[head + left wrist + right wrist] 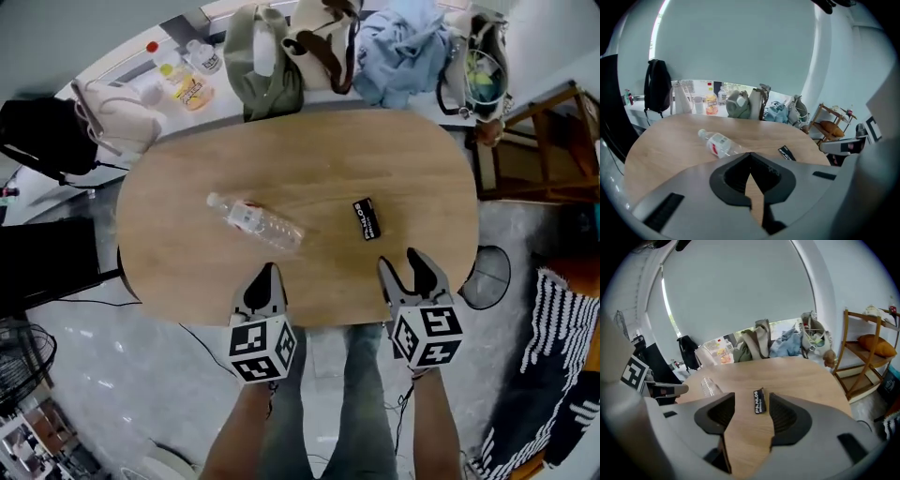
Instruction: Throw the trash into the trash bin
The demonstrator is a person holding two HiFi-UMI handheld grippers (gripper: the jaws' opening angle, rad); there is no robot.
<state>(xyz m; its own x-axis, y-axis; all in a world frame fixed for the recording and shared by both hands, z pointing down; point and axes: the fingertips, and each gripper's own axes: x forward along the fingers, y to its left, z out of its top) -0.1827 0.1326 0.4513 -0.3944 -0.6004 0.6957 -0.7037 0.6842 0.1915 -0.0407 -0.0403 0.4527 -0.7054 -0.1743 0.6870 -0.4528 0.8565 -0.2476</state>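
Note:
A clear plastic bottle (253, 221) lies on its side on the oval wooden table (187, 272), left of centre. A small black wrapper (367, 217) lies flat to its right. Both grippers hover at the table's near edge, apart from both items. My left gripper (269, 270) has its tips together and holds nothing; in the left gripper view the bottle (717, 143) lies just beyond the left gripper (750, 154). The right gripper (403, 262) stands open and empty, and the wrapper (759, 401) lies ahead, in line with the gap of the right gripper (752, 398).
A round mesh basket (487, 277) stands on the floor by the table's right end. Bags and clothes (309, 47) crowd the counter behind the table. A wooden shelf (539, 141) is at the right, a black backpack (42, 131) at the left. The person's legs (361, 403) stand below.

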